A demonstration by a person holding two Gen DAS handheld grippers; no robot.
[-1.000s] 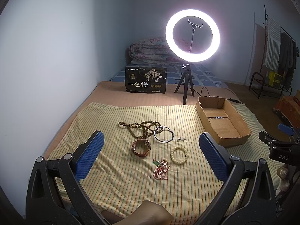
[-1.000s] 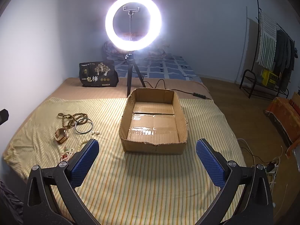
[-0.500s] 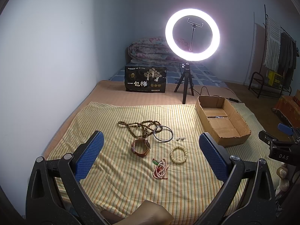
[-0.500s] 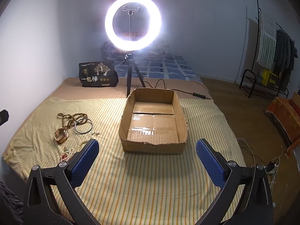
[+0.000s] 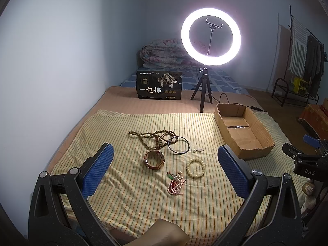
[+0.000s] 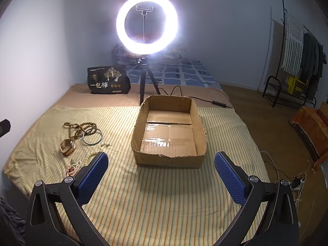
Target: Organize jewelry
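Note:
Jewelry lies on a yellow striped cloth (image 5: 127,184): a brown bead necklace (image 5: 152,137), a dark bangle (image 5: 178,145), a brown watch (image 5: 154,159), small earrings (image 5: 197,150), a cream bead bracelet (image 5: 195,167) and a pink pearl strand (image 5: 175,183). An empty cardboard box (image 5: 244,131) stands to their right; it also shows in the right wrist view (image 6: 169,135). My left gripper (image 5: 165,166) is open and empty above the jewelry. My right gripper (image 6: 161,171) is open and empty before the box. In the right wrist view the necklace (image 6: 81,128), bangle (image 6: 92,137) and watch (image 6: 68,146) lie left.
A lit ring light on a tripod (image 5: 211,37) and a black printed bag (image 5: 159,85) stand behind the cloth. A wall (image 5: 51,61) runs along the left. A clothes rack (image 6: 295,61) and cables on the floor (image 6: 287,176) are at the right.
The left wrist view has shifted slightly, the scene sitting a little higher; both grippers stay open and the jewelry has not moved.

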